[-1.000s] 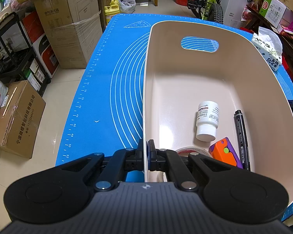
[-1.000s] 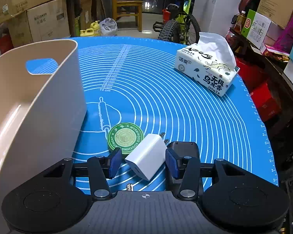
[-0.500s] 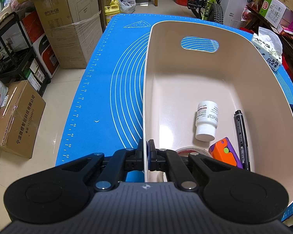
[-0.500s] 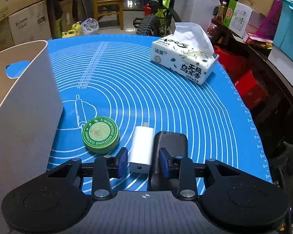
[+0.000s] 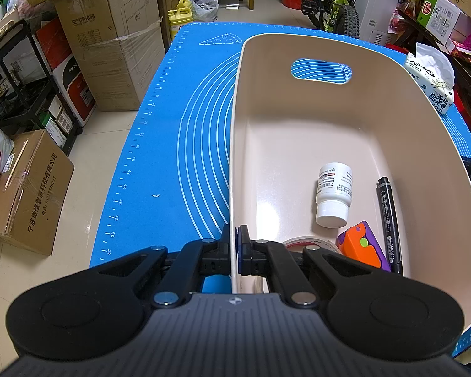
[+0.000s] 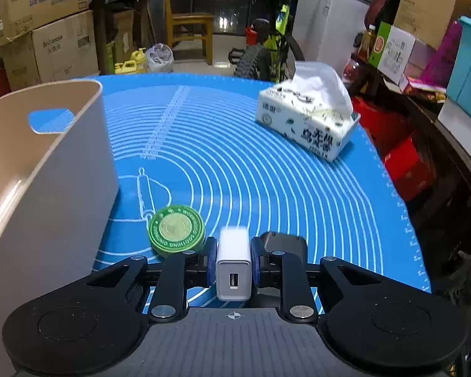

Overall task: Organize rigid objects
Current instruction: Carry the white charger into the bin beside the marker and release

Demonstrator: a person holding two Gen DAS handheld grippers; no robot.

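Right gripper [image 6: 233, 265] jaws closing on a white USB charger [image 6: 233, 267], apparently just lifted off the blue mat [image 6: 267, 172]; left gripper [image 5: 235, 251] pinching the beige bin [image 5: 298, 47] wall. Pick-up step; next, carrying it left over the rim, clear of the green tin [image 6: 176, 231].

From my right gripper [image 6: 233, 264], the mat [image 6: 267, 172] at twelve o'clock lies open; the bin wall [image 6: 62, 169] blocks nine, the green tin [image 6: 175, 231] crowds eleven, the tissue box [image 6: 307, 122] stands at one.
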